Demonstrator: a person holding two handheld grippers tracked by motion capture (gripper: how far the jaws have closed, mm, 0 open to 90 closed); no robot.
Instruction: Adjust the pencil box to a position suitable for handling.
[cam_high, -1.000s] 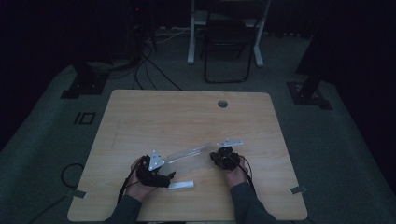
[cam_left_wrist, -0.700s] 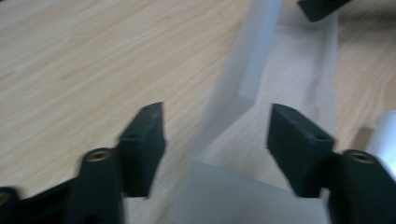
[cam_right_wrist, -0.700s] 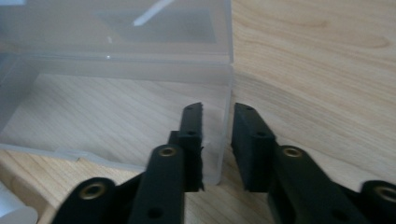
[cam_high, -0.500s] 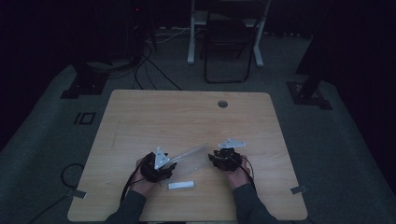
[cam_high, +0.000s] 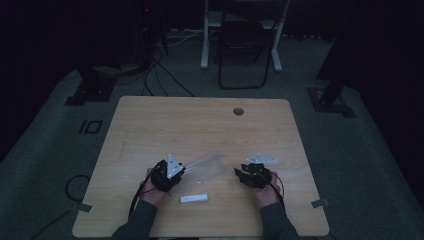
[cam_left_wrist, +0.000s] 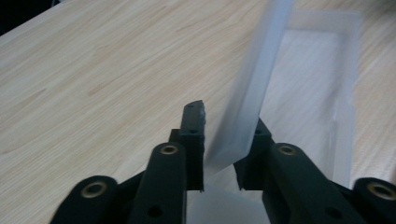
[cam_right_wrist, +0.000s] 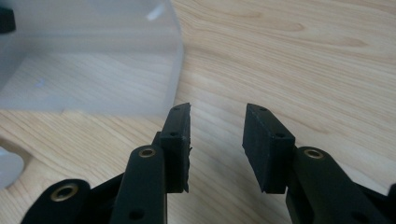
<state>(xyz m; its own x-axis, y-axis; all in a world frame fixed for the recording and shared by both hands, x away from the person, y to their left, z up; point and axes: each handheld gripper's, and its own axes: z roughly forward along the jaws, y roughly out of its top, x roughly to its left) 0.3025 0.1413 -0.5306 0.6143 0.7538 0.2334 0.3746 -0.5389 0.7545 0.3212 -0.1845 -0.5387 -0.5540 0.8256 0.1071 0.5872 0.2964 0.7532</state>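
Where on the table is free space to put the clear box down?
The far half of the table, from the cable hole leftward, is bare. It is crowded near the front: clear box, white stick, left gripper, right gripper.

Left hand-held gripper (cam_high: 176, 172): low over counter (cam_high: 200, 125) near its front edge, left of centre, pointing toward right-hand one. Jaws just closed, pads pinching thin wall of clear plastic container (cam_left_wrist: 252, 112); one pad each side of wall.
Right hand-held gripper (cam_high: 240, 173): near same front edge, right of centre, pointing left. Jaws just been opening, now parted, nothing between pads.
Both forearms enter from counter's front edge, hands wrapped around gripper bodies.
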